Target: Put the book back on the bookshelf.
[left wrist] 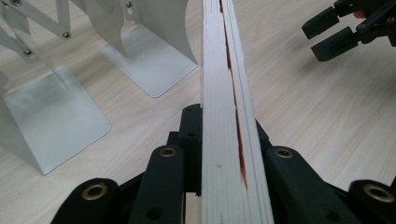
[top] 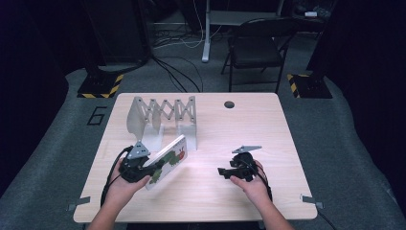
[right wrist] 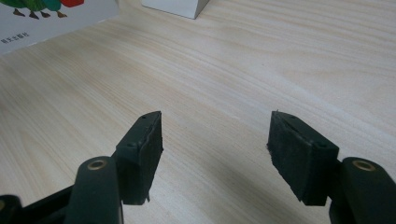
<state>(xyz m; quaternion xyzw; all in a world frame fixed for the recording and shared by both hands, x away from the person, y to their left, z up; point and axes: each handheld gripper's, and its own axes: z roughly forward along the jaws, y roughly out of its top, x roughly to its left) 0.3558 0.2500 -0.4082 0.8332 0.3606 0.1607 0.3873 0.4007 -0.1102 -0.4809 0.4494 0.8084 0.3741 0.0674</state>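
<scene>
A white board book [top: 168,161] with a green caterpillar on its cover stands tilted on edge at the table's left. My left gripper [top: 143,168] is shut on its near end; in the left gripper view the book's page edges [left wrist: 227,107] run straight up between the jaws. Just beyond the book stands a grey metal accordion book rack [top: 160,115], whose base plates [left wrist: 51,114] lie to the book's left. My right gripper [top: 223,171] rests low over the table's right half, open, with nothing but bare wood between its pads [right wrist: 142,154]. It shows at the top right as well [left wrist: 336,35].
A round cable hole [top: 229,104] sits near the table's [top: 249,139] far edge. Beyond the table are a black folding chair [top: 256,48], floor cables and two stands with yellow-black bases. The book's cover corner [right wrist: 51,18] lies ahead-left of my right gripper.
</scene>
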